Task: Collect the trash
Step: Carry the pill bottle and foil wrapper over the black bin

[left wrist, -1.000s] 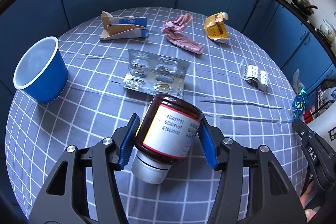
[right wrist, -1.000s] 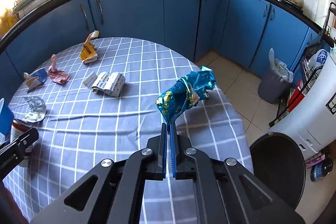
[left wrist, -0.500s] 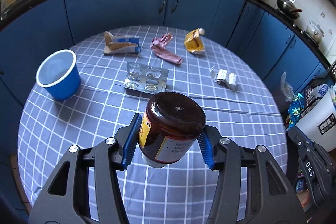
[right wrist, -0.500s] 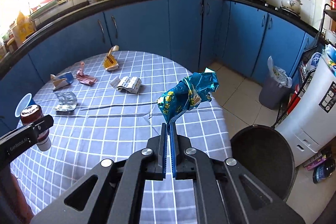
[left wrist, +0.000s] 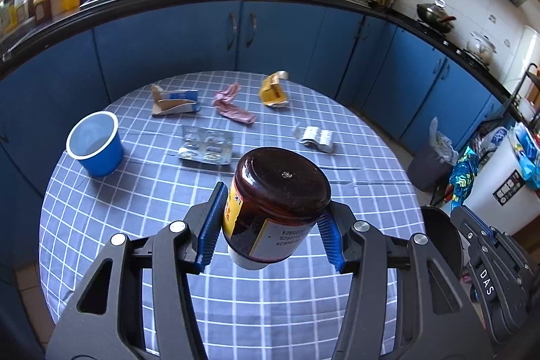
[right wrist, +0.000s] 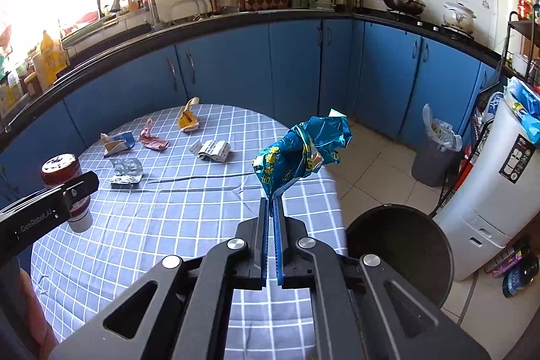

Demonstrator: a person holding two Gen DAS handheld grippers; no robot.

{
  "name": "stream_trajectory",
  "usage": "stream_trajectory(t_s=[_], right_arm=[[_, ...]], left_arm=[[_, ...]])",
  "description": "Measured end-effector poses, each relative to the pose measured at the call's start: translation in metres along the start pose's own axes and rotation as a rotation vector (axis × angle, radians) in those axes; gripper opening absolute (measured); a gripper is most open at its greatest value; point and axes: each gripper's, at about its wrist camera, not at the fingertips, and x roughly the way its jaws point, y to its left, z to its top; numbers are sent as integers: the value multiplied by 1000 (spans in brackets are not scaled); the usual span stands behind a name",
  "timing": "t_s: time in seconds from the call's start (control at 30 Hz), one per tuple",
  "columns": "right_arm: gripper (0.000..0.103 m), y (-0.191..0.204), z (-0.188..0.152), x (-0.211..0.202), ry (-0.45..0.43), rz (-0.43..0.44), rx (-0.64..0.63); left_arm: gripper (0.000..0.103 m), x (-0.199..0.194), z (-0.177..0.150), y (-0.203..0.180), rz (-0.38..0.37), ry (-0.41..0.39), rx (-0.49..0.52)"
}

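Right now my left gripper clamps the brown medicine bottle across its body, cap end down, lifted clear of the checked tablecloth so it can travel. My right gripper pinches the crumpled blue snack wrapper by its lower edge, jaws nearly together, raised above the table's edge, just beside the black bin, where I judge both should go.

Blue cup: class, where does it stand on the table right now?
In the left wrist view the blue cup stands upright near the table's left edge, left of the blister pack and apart from it.
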Motion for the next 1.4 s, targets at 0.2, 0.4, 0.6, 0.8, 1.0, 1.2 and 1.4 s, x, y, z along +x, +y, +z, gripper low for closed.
stream_trajectory(t_s=[0.2, 0.4, 0.6, 0.8, 1.0, 1.2, 1.4], right_arm=[[3, -22, -2, -11, -13, -22, 23], [3, -45, -6, -18, -24, -56, 34], [3, -64, -10, -21, -43, -102, 42], [3, -92, -12, -21, -58, -154, 62], [3, -110, -11, -21, -72, -197, 72], [4, -121, -7, -16, -90, -233, 71], [4, -133, -4, -11, -91, -250, 92]], left_arm=[[52, -1, -1, -25, -23, -2, 41], [52, -1, -2, -55, -37, -4, 91], [52, 3, -5, -87, -50, -5, 147], [52, 11, -8, -113, -62, 3, 195], [52, 20, -9, -136, -69, 12, 222], [52, 26, -11, -151, -74, 14, 248], [52, 32, -13, -158, -72, 23, 266]])
